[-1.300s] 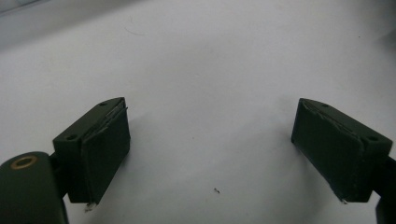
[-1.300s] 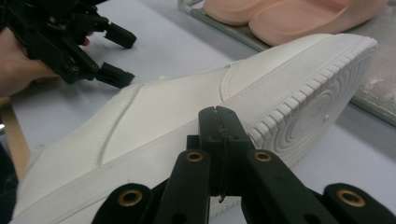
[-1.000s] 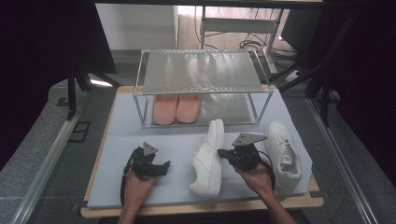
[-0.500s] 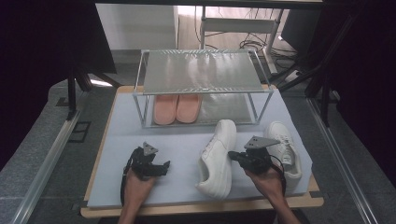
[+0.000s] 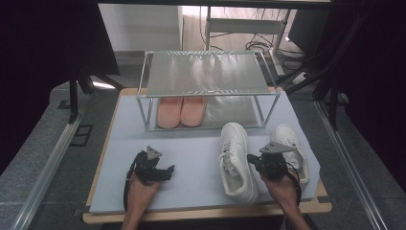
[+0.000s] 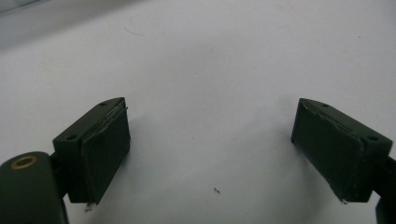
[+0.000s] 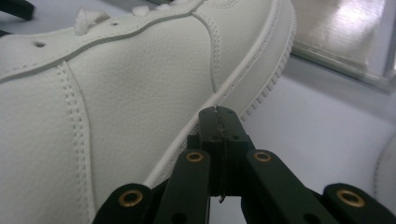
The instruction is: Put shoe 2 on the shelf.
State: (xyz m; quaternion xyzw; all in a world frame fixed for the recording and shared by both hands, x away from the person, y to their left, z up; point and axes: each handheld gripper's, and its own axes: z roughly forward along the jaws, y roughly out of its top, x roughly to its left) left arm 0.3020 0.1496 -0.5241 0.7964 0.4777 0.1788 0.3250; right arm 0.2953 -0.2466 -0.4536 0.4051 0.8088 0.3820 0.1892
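The white sneaker (image 5: 236, 160) lies near right on the pale blue mat (image 5: 191, 158), my right gripper (image 5: 253, 162) pressed together against its sole edge. Its mate (image 5: 292, 146) sits farther right. My left gripper (image 5: 168, 172) rests spread. Beyond stands a metal rack (image 5: 208, 72) sheltering pink slippers (image 5: 181, 111).

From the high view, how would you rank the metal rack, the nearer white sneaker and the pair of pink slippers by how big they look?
1. Metal rack, clearly largest.
2. Nearer white sneaker.
3. Pair of pink slippers, partly hidden under the rack's top shelf and farther from the camera, so second and third are unsure.
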